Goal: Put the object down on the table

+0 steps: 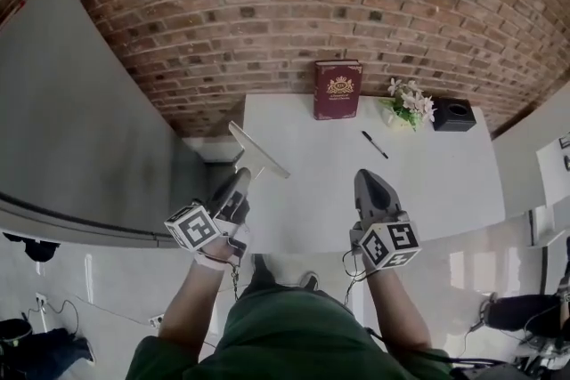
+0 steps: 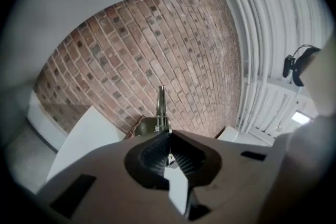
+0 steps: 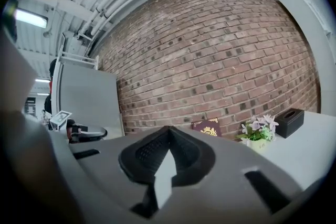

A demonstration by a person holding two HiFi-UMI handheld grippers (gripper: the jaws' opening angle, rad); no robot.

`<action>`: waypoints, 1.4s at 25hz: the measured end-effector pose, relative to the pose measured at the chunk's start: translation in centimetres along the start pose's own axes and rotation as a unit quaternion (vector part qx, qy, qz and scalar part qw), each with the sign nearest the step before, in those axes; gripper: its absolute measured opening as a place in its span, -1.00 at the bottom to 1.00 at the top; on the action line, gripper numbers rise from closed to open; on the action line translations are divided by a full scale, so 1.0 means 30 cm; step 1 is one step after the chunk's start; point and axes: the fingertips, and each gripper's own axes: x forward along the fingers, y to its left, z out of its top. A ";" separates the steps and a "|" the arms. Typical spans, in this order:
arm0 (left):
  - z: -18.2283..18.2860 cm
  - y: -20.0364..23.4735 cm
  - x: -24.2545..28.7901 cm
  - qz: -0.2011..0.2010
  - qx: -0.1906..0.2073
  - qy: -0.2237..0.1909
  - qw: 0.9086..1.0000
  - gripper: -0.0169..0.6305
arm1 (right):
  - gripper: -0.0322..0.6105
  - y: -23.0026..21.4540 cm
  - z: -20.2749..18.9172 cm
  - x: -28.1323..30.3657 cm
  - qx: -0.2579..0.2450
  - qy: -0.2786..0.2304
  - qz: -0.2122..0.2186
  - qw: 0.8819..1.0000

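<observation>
The left tool (image 1: 240, 181) (image 2: 167, 136) is clamped narrow on the stem of a T-shaped metal object (image 1: 258, 150) (image 2: 161, 105). The object's flat bar is held over the bench (image 1: 427, 182) edge, to the left of the red book (image 1: 337, 89) and nearer the person than it. The right tool (image 1: 367, 176) (image 3: 168, 131) has its jaws together on nothing, also nearer than the book. A pen (image 1: 374, 144), flowers (image 1: 410, 102) and a black box (image 1: 454, 114) lie to the right of the book.

head view: from above, steeply down on the table (image 1: 427, 182); gripper views: low, toward the brick wall (image 3: 210, 50), seen in all.
</observation>
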 end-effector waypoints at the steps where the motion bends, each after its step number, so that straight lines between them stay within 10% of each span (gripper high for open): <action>1: 0.005 0.037 0.024 -0.008 -0.010 0.006 1.000 -0.91 | -0.89 0.002 0.005 0.023 -0.003 0.001 -0.007 1.000; 15: -0.022 0.475 0.307 -0.016 -0.068 0.163 0.984 -0.91 | -0.89 0.028 -0.045 0.192 -0.019 0.039 -0.109 0.993; 35: -0.349 0.698 0.570 -0.019 -0.159 0.356 0.920 -0.91 | -0.89 -0.136 -0.204 0.216 0.053 0.069 -0.134 0.987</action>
